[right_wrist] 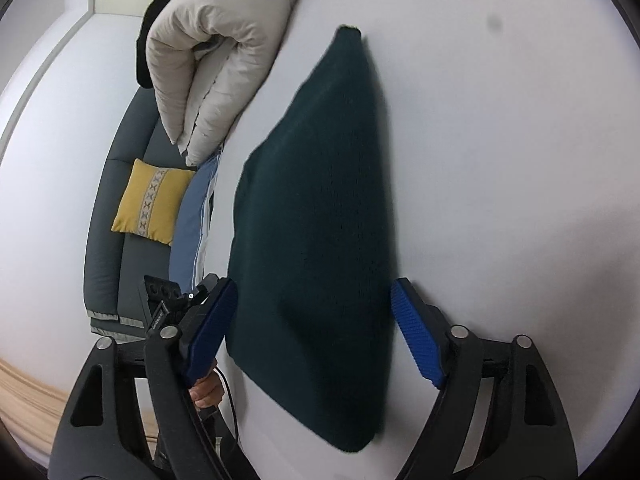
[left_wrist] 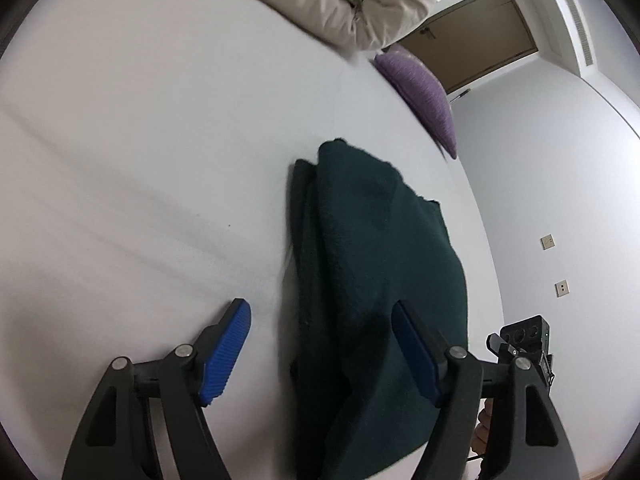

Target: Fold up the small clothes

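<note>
A dark green knit garment (left_wrist: 372, 272) lies folded on the white bed (left_wrist: 140, 160), close to one of its edges. In the left wrist view its layers stack unevenly, a lower fold showing along its left side; its near end runs out of the bottom of the picture. In the right wrist view the same garment (right_wrist: 320, 240) shows as one flat tapering panel, its edges blurred, and the layers beneath cannot be made out.

The left gripper (left_wrist: 320, 350) is spread wide, holding nothing, with the garment's near part between its blue pads (left_wrist: 226, 354); whether either pad touches the cloth cannot be told. The right gripper (right_wrist: 312, 330) is likewise spread and free, straddling the garment's near part. A bare hand (right_wrist: 206, 390) shows partly behind one of its fingers, along with part of the other device.

Farther along the bed lies a cream padded jacket (right_wrist: 208, 64), cut off at the top in both views. A purple cushion (left_wrist: 424, 92) sits at the bed's edge. Beyond the bed are a grey sofa (right_wrist: 108, 220) with a yellow cushion (right_wrist: 150, 204), and a brown door (left_wrist: 476, 36).
</note>
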### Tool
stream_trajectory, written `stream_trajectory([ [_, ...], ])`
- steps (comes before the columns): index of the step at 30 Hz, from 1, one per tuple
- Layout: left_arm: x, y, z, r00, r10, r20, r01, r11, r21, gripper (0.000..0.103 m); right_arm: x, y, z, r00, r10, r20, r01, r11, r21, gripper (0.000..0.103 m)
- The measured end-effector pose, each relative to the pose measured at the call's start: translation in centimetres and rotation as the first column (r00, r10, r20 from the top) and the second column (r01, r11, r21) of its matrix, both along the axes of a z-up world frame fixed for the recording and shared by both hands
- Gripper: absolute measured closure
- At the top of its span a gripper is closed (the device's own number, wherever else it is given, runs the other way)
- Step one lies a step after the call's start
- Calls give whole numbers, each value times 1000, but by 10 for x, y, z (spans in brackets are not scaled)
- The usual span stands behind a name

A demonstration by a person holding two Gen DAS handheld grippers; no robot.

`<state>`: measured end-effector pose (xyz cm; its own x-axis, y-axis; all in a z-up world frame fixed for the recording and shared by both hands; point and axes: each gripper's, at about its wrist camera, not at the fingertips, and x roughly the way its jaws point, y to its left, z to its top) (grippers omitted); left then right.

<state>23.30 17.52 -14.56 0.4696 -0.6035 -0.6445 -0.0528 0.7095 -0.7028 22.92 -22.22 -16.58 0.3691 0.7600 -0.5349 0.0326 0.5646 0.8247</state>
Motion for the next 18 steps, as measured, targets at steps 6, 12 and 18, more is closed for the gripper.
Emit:
stream_trajectory([
  [6,21,-2,-9,998,-30,-56,26,997,-73,30,2,2,-10,1000,28,-9,-28,1000,13,32],
  [12,41,-15,-12,993,-60,-106,52,996,-75,35,22,4,-26,998,22,-51,-20,999,32,49],
  [18,43,-28,-14,992,-69,-105,64,996,-59,70,31,22,-27,999,25,-31,-26,999,-22,57],
])
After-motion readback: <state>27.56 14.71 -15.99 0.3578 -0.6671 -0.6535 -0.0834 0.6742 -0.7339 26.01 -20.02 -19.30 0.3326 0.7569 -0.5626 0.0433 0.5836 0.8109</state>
